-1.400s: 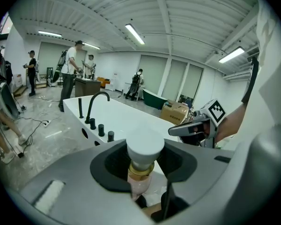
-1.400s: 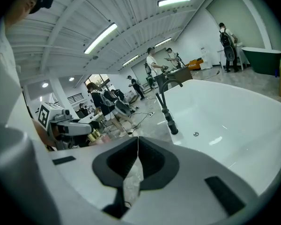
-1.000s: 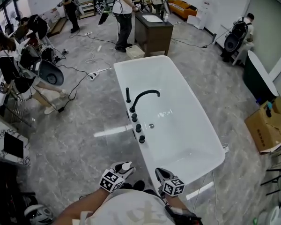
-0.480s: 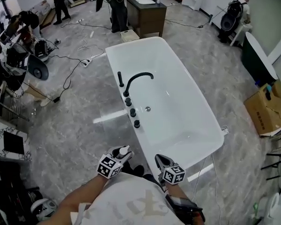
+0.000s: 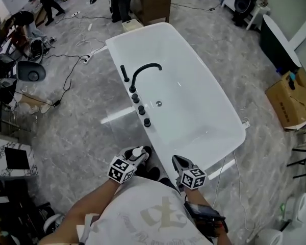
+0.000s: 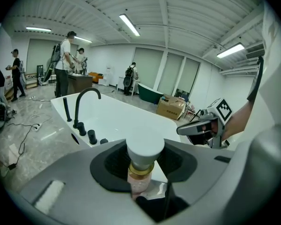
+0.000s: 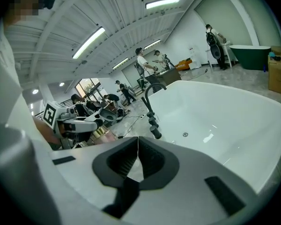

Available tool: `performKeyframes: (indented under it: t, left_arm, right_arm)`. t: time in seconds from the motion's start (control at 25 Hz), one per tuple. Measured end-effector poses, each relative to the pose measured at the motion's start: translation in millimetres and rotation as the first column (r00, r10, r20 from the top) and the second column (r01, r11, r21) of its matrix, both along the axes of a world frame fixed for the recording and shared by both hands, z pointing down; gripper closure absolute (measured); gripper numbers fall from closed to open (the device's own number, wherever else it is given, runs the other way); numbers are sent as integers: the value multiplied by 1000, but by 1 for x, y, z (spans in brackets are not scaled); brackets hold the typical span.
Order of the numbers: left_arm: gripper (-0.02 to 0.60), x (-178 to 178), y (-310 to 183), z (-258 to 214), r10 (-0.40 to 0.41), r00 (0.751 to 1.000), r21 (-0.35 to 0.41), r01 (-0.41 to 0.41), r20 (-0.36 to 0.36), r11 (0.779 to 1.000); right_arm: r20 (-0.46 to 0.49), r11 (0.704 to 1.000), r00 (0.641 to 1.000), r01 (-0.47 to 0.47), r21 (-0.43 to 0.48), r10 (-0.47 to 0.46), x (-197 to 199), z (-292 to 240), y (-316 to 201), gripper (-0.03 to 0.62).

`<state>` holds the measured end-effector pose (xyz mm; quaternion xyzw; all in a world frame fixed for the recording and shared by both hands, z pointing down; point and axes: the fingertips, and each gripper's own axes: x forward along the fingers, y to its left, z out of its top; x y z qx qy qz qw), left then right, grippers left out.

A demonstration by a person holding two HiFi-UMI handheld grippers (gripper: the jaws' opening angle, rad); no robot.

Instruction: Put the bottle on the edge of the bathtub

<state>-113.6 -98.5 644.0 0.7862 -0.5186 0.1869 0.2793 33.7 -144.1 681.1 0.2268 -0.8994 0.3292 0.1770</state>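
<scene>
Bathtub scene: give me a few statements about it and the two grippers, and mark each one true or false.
1. The left gripper holds a white-capped bottle. True.
2. The right gripper is clamped on a second bottle. False: its jaws are together with nothing between them.
3. The bottle already stands on the rim of the bathtub. False: it is in the left gripper, short of the tub.
4. A black faucet stands on the bathtub's rim. True.
</scene>
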Motion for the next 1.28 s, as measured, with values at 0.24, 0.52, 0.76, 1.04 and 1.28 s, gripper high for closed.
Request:
performKeyframes:
  t: [0.24, 0.52, 0.76, 1.04, 1.28]
  left_arm:
    - [426, 1, -17, 14, 46, 999, -32, -45, 16, 998]
    - [426, 1, -39, 33, 91, 995, -70, -89, 34, 994]
    - [426, -1, -53, 47, 144, 989, -97, -140, 44, 985]
    - [426, -1, -72, 66, 232, 970, -125, -221, 75, 967]
    - [426, 1, -88, 76, 291, 954, -143, -278, 76, 950]
  right_arm:
    - [-10, 1000, 1000, -12, -8, 12, -1, 1, -11, 588]
    - [-21, 999, 999, -46, -19, 45, 0, 5, -28, 588]
    - [-36, 997, 997, -69, -36, 68, -5, 11, -35, 588]
    - [-51, 994, 994, -102, -41, 100, -9, 12, -53, 588]
    - [-67, 989, 989, -139, -55, 135, -9, 15, -61, 588]
